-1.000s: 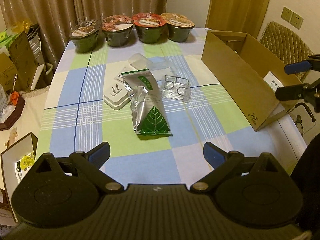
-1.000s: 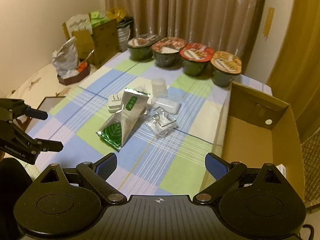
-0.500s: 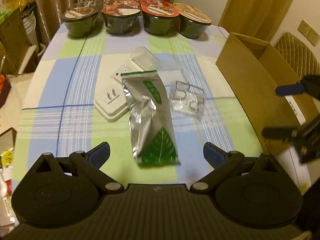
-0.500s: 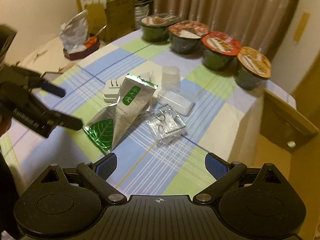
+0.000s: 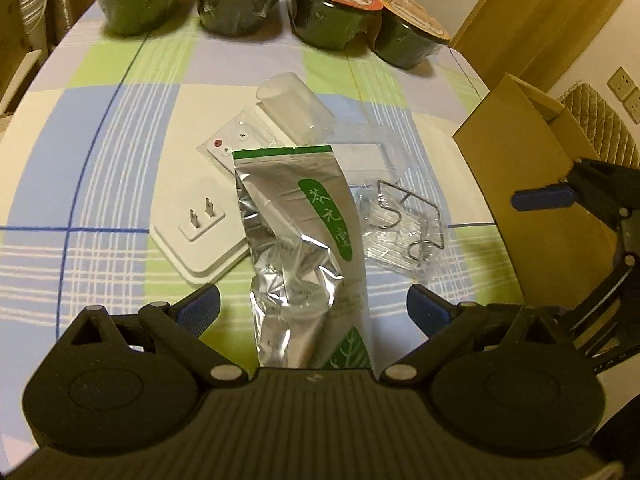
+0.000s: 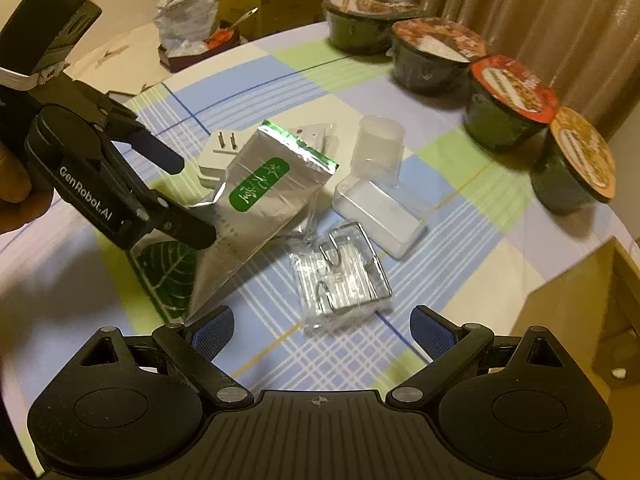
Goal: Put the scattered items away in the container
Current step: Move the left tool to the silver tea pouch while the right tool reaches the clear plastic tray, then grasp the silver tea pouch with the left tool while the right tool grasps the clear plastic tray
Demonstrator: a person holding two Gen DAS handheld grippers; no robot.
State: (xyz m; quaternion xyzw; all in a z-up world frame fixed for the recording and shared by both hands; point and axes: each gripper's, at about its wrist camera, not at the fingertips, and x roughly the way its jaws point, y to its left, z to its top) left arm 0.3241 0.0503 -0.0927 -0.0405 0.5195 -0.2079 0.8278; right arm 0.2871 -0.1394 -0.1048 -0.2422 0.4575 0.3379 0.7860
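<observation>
Hovering wide apart, left gripper [image 5: 313, 308] straddles the crinkled silver tea pouch [image 5: 304, 236] (green label, lying flat), right gripper [image 6: 321, 326] likewise spread, empty, near the wire-hook packet [image 6: 342, 276].

Left wrist view: looks forward and down along the left gripper [image 5: 313, 309], close over the checked tablecloth [image 5: 100, 152], facing the row of lidded bowls [image 5: 240, 0] at the far edge; foil pouch [image 5: 304, 240] lies directly beneath, its near end hidden by the camera body. Catches the right gripper [image 5: 560, 216] at the right margin, before the cardboard box [image 5: 516, 152].

Right wrist view: looks in from the box side, equally low and near, angled across the table. Centres on the wire rack packet [image 6: 340, 276] (fisheye bends the edges). Takes in the left gripper [image 6: 176, 200] at left.

Shared: pouch, white plug [image 6: 216, 156], clear cup [image 6: 378, 140], bowls.
</observation>
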